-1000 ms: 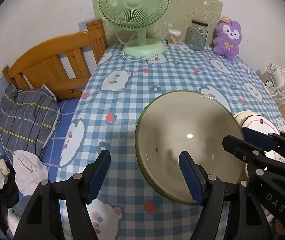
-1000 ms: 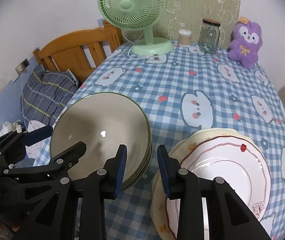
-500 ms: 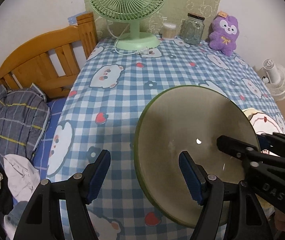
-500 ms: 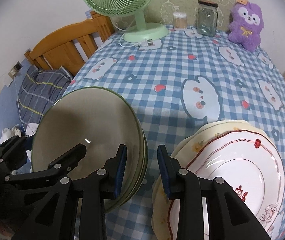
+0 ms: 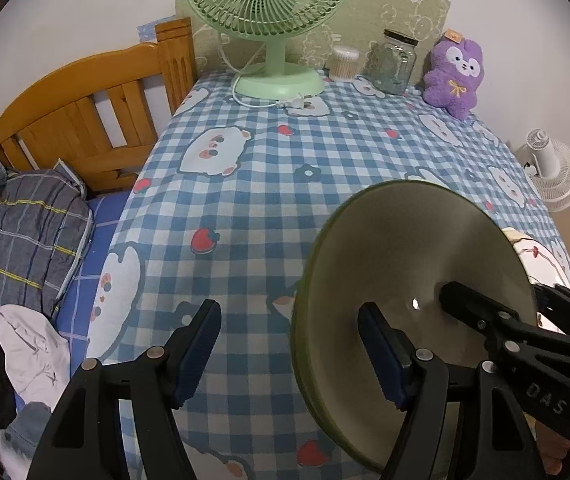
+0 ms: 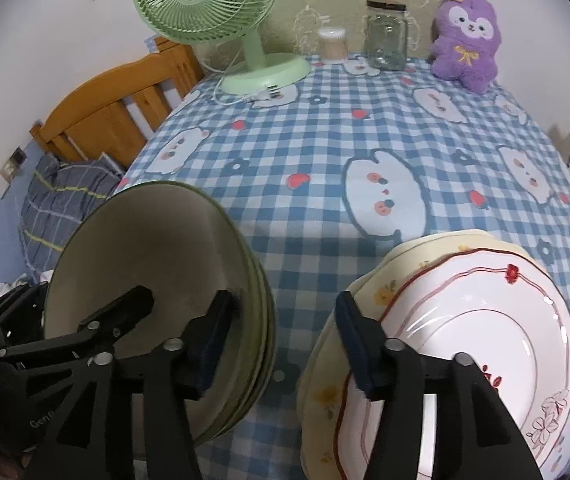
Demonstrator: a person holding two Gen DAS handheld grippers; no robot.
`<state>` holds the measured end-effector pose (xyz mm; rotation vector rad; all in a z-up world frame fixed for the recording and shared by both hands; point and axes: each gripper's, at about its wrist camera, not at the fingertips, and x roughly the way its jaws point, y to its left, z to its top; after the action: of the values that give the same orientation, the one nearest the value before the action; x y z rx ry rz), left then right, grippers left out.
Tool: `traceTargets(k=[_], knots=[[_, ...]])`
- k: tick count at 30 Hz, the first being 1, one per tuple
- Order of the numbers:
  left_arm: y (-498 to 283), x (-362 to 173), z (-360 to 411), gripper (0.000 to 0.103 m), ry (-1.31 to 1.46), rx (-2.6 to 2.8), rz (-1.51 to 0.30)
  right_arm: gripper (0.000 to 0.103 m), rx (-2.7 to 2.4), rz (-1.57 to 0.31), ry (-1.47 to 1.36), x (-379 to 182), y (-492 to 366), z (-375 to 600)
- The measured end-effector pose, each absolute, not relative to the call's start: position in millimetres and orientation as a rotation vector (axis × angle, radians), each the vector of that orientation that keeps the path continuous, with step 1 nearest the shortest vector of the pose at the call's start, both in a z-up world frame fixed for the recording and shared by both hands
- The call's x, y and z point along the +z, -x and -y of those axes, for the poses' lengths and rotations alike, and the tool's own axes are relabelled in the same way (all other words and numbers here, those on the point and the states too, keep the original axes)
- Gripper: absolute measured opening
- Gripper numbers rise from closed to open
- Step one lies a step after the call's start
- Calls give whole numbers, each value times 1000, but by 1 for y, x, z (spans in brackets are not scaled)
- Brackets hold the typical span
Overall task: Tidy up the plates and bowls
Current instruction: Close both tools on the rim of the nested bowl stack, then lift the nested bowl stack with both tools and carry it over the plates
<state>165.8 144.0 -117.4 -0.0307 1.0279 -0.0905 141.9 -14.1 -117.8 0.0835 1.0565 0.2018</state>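
Observation:
A stack of olive-green plates (image 5: 413,248) (image 6: 157,248) sits near the front of the blue checked tablecloth (image 5: 269,200). To its right lies a white plate with a red rim (image 6: 485,320) on top of cream flowered plates (image 6: 385,284). My left gripper (image 5: 289,348) is open and straddles the green stack's left rim, one finger over the plate and the other over the cloth. My right gripper (image 6: 285,340) hangs over the gap between the two stacks. Its jaws are opening and grip nothing. One finger is above the green plates, the other above the cream rim.
At the back of the table stand a green fan (image 5: 277,8), a swab jar (image 5: 344,63), a glass jar (image 5: 393,64) and a purple plush (image 5: 455,76). A wooden headboard (image 5: 85,108) and a grey pillow (image 5: 17,232) lie past the table's left edge. A white floor fan (image 5: 553,172) stands at the right.
The right gripper's jaws have spread apart over the gap between the stacks. Both grippers have sunk closer to the plates, which look larger. The left jaws keep the same width.

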Motion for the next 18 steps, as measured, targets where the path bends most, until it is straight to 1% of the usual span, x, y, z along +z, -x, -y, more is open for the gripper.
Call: traceTargets(k=[7,10,12,16,18], knots=[[-169,-122,-148,74,56,-133,-1026,65,204,-1055,-88,-118,-144,14],[-169,-122,-148,74,53,-137,-1024,62,199,-1054,-88,-117,-143,12],[-169,-122,-148,74,51,-136,-1024,57,205,-1055,-91,-117,-143,11],[-169,-122,-147,74,40,-141,-1021,51,201,-1034,-61,-115,-140,6],[-169,-120,-145,72,23,-145,-1013,45,224,-1048,-85,-118,-140,6]])
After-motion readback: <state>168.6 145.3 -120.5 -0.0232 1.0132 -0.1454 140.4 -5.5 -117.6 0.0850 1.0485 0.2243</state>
